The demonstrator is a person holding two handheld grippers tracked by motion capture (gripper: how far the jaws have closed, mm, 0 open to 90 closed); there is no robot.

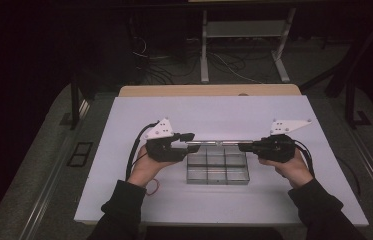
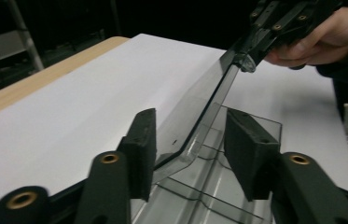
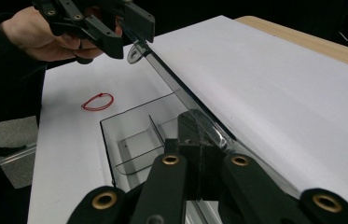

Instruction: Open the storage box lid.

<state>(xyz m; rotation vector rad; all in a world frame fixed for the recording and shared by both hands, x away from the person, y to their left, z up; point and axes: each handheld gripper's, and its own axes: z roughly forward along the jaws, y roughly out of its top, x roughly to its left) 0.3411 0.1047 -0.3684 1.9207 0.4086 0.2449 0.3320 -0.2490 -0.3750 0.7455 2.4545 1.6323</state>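
A clear plastic compartment box [image 1: 217, 167] sits mid-table, and its clear lid [image 1: 219, 142] stands raised along the far side. In the right gripper view, my right gripper [image 3: 198, 140] is shut on the near end of the lid [image 3: 171, 84], above the box [image 3: 134, 135]. In the left gripper view, my left gripper [image 2: 190, 144] straddles the other end of the lid [image 2: 199, 102]. The lid rests against one pad, and a gap shows at the other pad. Seen from above, the left gripper [image 1: 190, 141] and the right gripper [image 1: 241, 146] face each other across the lid.
A white board [image 1: 224, 110] covers the wooden table. A red rubber band [image 3: 98, 101] lies on it near the person's left wrist [image 1: 152, 187]. Table legs and cables stand on the dark floor beyond the far edge.
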